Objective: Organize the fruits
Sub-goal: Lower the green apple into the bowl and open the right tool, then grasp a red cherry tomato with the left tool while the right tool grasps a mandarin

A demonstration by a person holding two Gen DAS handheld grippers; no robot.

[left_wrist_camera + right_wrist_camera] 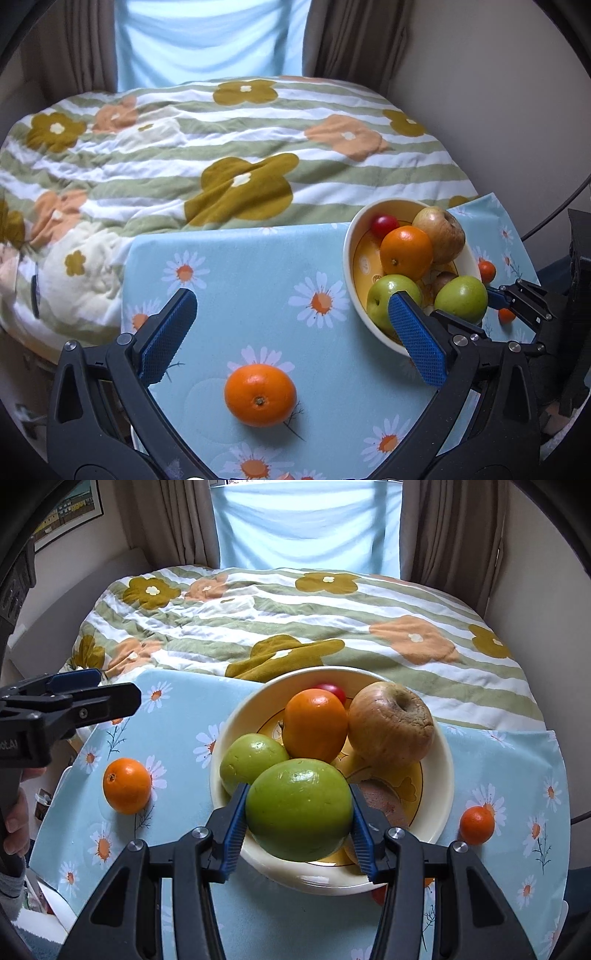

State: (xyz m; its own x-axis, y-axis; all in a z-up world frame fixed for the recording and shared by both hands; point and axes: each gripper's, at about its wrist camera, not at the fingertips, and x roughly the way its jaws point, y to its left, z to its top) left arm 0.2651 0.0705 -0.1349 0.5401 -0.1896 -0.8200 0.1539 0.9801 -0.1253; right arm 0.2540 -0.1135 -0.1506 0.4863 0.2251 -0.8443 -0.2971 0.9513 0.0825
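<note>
The right gripper (pixel 298 830) was clamped on a green apple (pixel 298 809), its blue pads (pixel 236 827) pressed against the fruit's left and right flanks, over the near part of the cream bowl (pixel 439 786); whether the apple rested on the bowl's contents or was lifted clear could not be told. The right wrist view showed the bowl's contents plainly: a second green apple (pixel 251 758) at the left, an orange (pixel 314 723) behind it, a brownish wrinkled apple (pixel 390 723) at the far right, a small red fruit (pixel 332 691) at the far rim, and a brown piece (pixel 384 801) partly hidden beside the gripped apple. The same view showed a loose orange (pixel 126 785) on the daisy-print tablecloth (pixel 177 716) left of the bowl, a small orange fruit (pixel 476 824) right of the bowl, and the person's hand (pixel 16 819) at the left edge. The left gripper (pixel 291 332) stood wide open with nothing between its pads (pixel 168 332), above bare cloth; only the left wrist view showed this gap, since the right wrist view caught that gripper side-on at the left. In the left wrist view the loose orange (pixel 260 395) lay near, between the two arms of the gripper but short of the pads, and the bowl (pixel 349 258) sat to the right, partly behind the right pad. That view also showed two small orange fruits (pixel 487 270) on the cloth just beyond the bowl's right side. A floral striped quilt (pixel 221 147) covered the bed on the far side of the table.
</note>
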